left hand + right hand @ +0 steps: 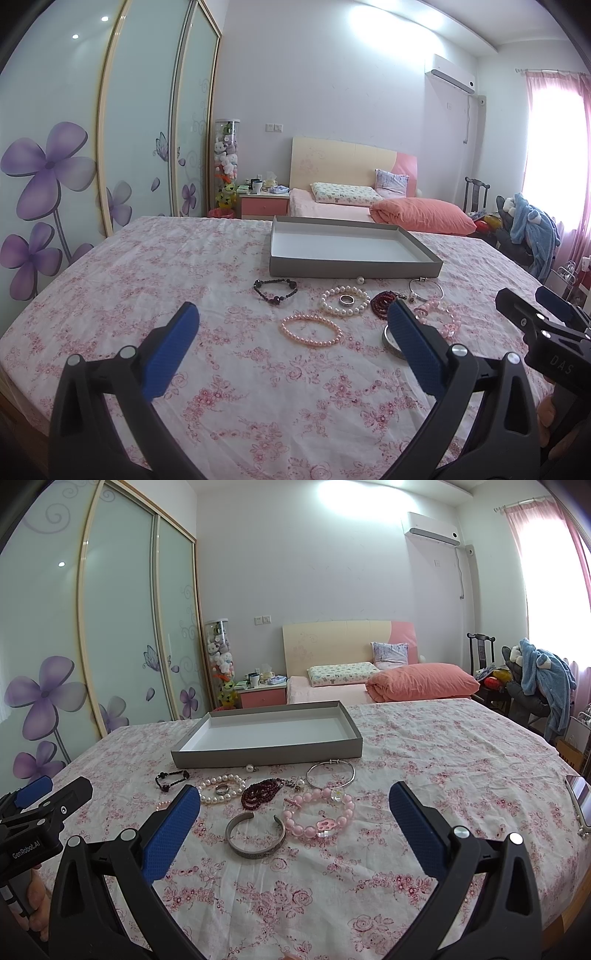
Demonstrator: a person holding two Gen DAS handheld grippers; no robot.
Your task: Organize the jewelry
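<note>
Jewelry pieces lie scattered left-to-right near one empty grey tray (266, 751), its long axis likewise, both claws (291, 345) (293, 819) spread apart, holding nothing.

A floral cloth (424, 746) covers the near surface; far off stand a bed (332, 694), wardrobe (122, 627) and air conditioner (432, 530).

Your left tool (291, 325) hangs wide open over the pink pearl bracelet (311, 329) (grey tray (354, 266) beyond, far side).

White-walled bedroom — floral wardrobe (110, 155), pink bed (369, 683), bright curtained window (554, 590).
</note>
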